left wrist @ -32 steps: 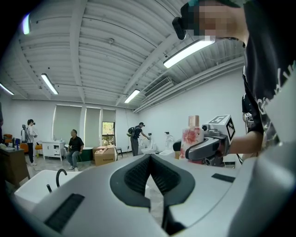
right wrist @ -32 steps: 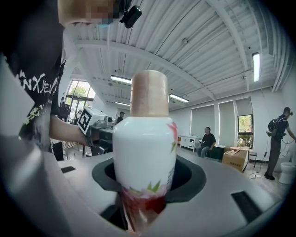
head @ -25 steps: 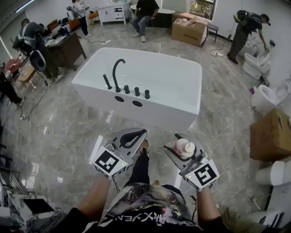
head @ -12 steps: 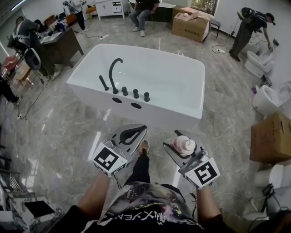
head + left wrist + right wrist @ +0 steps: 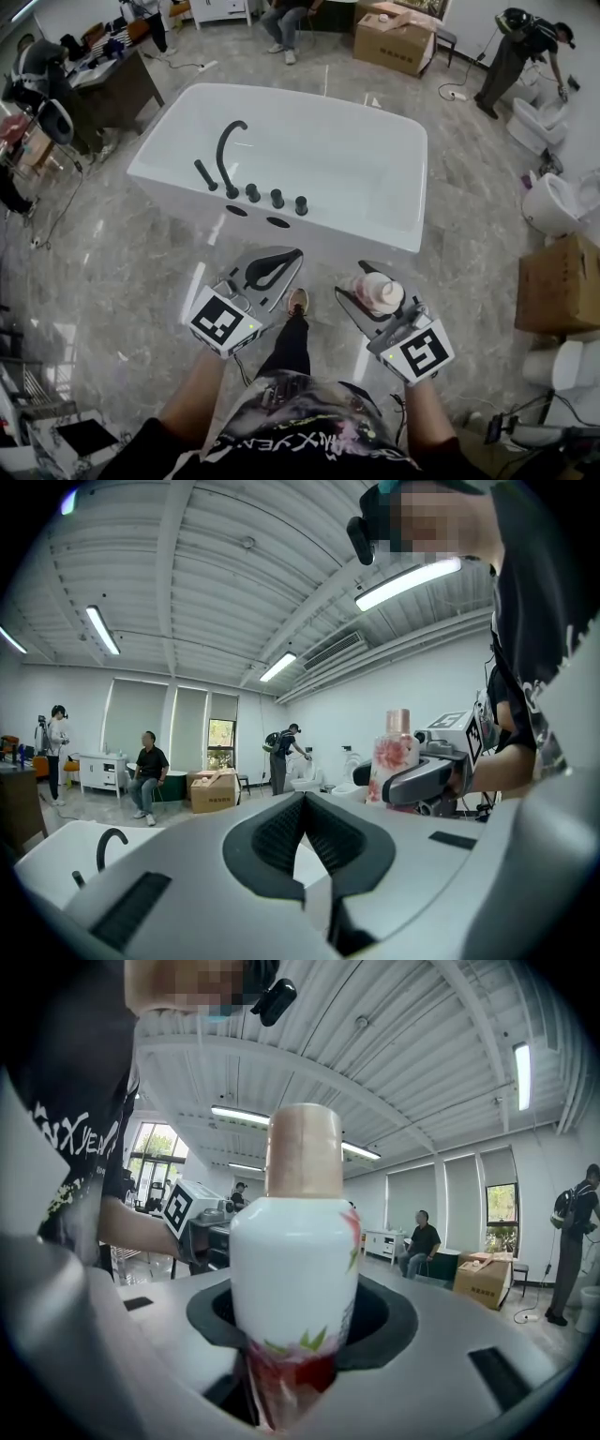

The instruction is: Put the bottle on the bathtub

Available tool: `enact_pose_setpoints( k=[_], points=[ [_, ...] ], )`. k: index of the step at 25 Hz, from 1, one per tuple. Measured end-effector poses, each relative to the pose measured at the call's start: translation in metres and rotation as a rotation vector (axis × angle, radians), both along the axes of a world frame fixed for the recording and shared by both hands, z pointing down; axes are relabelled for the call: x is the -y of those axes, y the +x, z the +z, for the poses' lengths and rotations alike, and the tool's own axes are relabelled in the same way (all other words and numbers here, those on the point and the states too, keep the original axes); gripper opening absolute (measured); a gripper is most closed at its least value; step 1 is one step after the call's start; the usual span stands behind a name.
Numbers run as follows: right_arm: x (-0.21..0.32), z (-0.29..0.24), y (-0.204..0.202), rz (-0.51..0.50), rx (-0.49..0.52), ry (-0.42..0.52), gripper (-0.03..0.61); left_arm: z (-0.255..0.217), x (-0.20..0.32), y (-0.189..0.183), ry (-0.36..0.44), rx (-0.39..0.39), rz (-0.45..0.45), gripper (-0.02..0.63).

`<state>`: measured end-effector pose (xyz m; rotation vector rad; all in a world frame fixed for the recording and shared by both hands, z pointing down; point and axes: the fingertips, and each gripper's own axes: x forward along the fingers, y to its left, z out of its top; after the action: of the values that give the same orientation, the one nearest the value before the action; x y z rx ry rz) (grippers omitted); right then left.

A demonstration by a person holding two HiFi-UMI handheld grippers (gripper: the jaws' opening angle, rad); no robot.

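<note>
Bottle [image 5: 295, 1260] in hand, tub not yet reached: the carry is under way and the placing is still to come. The right gripper [image 5: 370, 286] is holding the white, flower-printed bottle upright, its jaws standing moderately apart and pressing on the lower body, with the pale cap rising clear above them. The left gripper [image 5: 281, 267] is carrying nothing; its jaws are meeting at the tips around an empty gap.

Both grippers are hovering over the marble floor [image 5: 141, 272], on the near side of the bathtub [image 5: 309, 239] and near its front wall, but not over any part of it. The bottle is sitting just short of the tub's near right stretch, while the black faucet [image 5: 223, 155] and its row of knobs [image 5: 277, 198] are standing on the near rim to the left of that.

By my reading, the pick-up is done and the approach is well along. What is remaining is bringing the bottle over the tub's flat rim, setting its base down level, and opening the right jaws so that it is standing on its own. The rim's free stretch right of the knobs is looking like the likeliest spot.
</note>
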<state>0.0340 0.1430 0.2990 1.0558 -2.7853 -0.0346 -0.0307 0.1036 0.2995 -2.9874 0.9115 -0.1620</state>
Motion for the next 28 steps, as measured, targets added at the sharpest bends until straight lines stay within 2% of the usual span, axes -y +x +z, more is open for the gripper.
enact_pose_setpoints(
  k=[13, 28],
  points=[
    [0.124, -0.004, -0.008, 0.050, 0.004, -0.006, 0.218, 0.006, 0.122, 0.003, -0.030, -0.001, 0.043, 0.011],
    [0.231, -0.011, -0.032, 0.089, -0.022, -0.008, 0.218, 0.002, 0.230, -0.014, -0.053, -0.029, 0.083, 0.011]
  ],
)
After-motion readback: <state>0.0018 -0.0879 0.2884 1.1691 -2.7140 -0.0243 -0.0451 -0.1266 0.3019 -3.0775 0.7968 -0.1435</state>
